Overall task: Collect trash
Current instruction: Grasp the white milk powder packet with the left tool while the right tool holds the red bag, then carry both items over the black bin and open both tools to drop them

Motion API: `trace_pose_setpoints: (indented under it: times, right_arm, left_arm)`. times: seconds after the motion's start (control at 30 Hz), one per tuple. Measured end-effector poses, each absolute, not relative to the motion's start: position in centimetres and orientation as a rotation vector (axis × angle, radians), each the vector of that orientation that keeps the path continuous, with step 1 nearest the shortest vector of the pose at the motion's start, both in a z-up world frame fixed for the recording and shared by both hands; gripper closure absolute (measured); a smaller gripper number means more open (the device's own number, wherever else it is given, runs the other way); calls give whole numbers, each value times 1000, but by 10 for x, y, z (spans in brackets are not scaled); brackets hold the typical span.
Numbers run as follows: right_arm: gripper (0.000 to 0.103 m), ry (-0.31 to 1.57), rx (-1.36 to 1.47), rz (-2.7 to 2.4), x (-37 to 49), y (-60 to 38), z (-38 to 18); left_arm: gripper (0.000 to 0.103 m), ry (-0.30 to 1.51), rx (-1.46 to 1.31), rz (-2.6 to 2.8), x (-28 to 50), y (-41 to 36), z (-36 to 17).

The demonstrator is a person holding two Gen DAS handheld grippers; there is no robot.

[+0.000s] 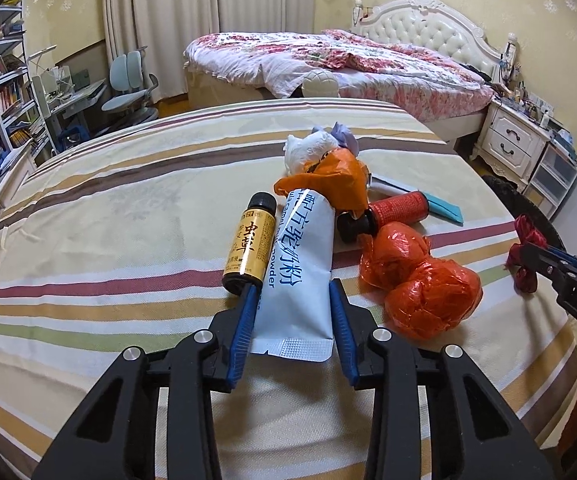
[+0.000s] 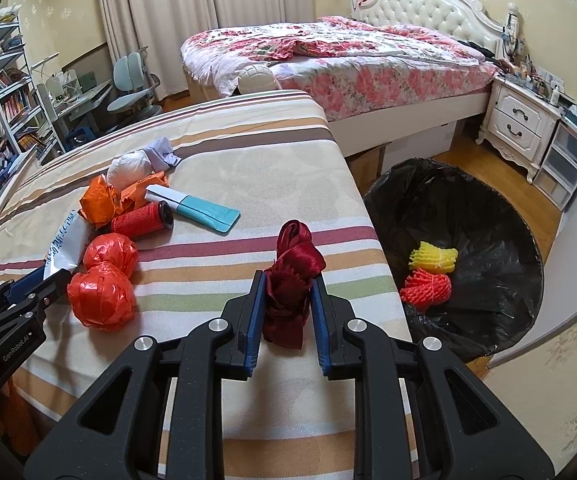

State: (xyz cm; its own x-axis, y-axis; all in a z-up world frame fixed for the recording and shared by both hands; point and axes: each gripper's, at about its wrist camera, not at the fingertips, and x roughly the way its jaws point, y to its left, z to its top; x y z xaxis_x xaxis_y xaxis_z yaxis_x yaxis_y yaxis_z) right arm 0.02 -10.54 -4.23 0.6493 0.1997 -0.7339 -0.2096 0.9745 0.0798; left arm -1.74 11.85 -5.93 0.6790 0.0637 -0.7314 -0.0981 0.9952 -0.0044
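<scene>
**A:** Between the left gripper's [image 1: 293, 294] blue pads: a white sachet [image 1: 298, 264], clamped at both edges, lying on the striped bedspread [image 1: 128, 216].

**B:** Right gripper [image 2: 288, 294]?

**A:** Clenched on a dark red ribbon [image 2: 290, 280] (bunched). Lined bin [image 2: 488, 208] to its right, beyond the bed edge.

Sachet [image 1: 294, 276] top – hidden (under orange wrapper [image 1: 328, 184]).
</scene>
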Motion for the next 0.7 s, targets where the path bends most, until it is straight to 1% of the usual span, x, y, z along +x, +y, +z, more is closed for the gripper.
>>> trace_pose_setpoints:
  times: [0.3, 0.5, 0.7]
  right_arm:
    - [81, 818, -20, 234, -5, -103, -38]
    - [81, 780, -13, 216, -8, -112, -24]
    - [81, 731, -8, 168, -6, -133, -6]
  left_arm:
    - [66, 777, -48, 85, -28, 119, -46]
    - [67, 695, -50, 59, -35, 110, -20]
    - [67, 625, -42, -3, -25, 85, 4]
